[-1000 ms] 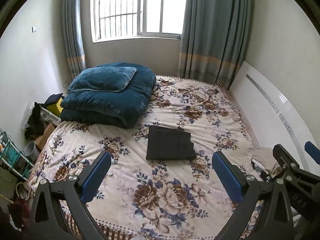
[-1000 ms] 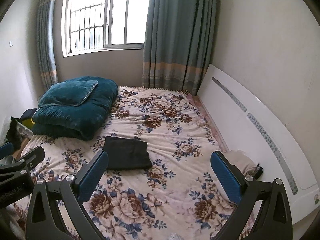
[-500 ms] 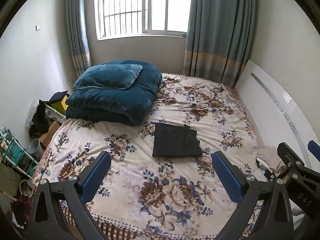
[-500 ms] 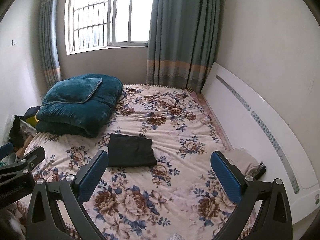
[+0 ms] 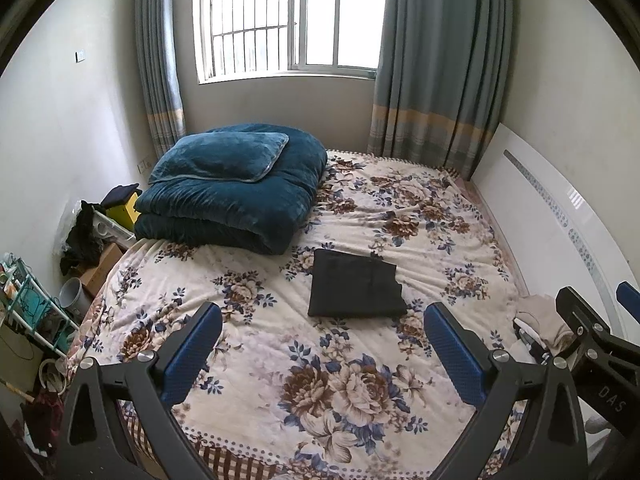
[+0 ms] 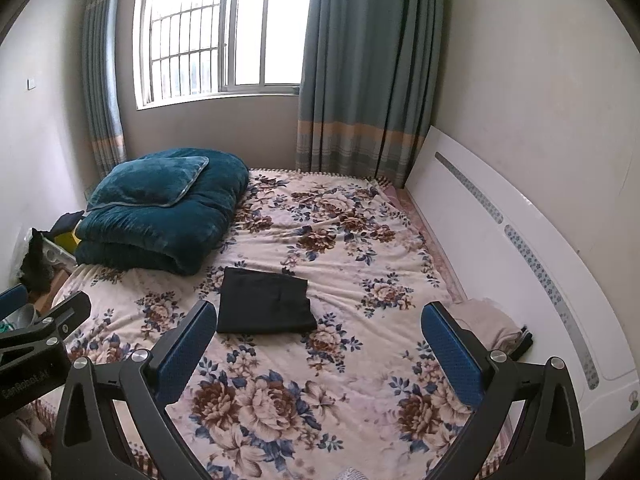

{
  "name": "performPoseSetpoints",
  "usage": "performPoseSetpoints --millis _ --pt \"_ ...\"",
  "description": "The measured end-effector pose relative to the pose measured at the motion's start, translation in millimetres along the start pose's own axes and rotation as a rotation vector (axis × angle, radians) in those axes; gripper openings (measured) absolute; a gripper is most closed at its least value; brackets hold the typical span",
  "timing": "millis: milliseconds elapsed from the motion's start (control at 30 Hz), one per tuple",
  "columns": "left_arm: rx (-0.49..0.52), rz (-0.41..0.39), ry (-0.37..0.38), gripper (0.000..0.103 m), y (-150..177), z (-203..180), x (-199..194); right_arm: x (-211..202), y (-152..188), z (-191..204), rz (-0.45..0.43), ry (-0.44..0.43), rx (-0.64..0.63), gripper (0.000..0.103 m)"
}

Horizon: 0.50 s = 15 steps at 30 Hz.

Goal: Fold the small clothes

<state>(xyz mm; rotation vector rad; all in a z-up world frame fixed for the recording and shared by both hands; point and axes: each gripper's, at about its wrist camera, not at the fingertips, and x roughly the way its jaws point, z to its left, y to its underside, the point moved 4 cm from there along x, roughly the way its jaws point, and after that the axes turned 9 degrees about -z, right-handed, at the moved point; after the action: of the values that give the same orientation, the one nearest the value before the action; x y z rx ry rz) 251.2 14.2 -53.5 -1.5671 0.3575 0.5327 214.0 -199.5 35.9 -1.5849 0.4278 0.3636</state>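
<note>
Black folded garment (image 5: 355,290) is seen flat on floral bedspread (image 5: 344,392), well ahead of both empty, wide-apart jaws: right of centre for left gripper (image 5: 322,354), left for right gripper (image 6: 320,354)

This is a small home bedroom: a bed (image 5: 360,360) under a floral blanket fills most of the floor, a folded teal quilt (image 5: 232,204) and pillow (image 5: 220,156) sit at its far left corner, and blue-grey curtains (image 5: 440,60) frame a barred window (image 5: 288,20) beyond.
</note>
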Motion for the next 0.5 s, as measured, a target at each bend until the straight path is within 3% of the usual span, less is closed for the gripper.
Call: performPoseSetpoints --millis 500 --pt "0.002 -0.002 0.001 0.103 -4.6 3.4 -1.8 0.5 -1.3 7.3 0.001 -0.017 -0.010 0.103"
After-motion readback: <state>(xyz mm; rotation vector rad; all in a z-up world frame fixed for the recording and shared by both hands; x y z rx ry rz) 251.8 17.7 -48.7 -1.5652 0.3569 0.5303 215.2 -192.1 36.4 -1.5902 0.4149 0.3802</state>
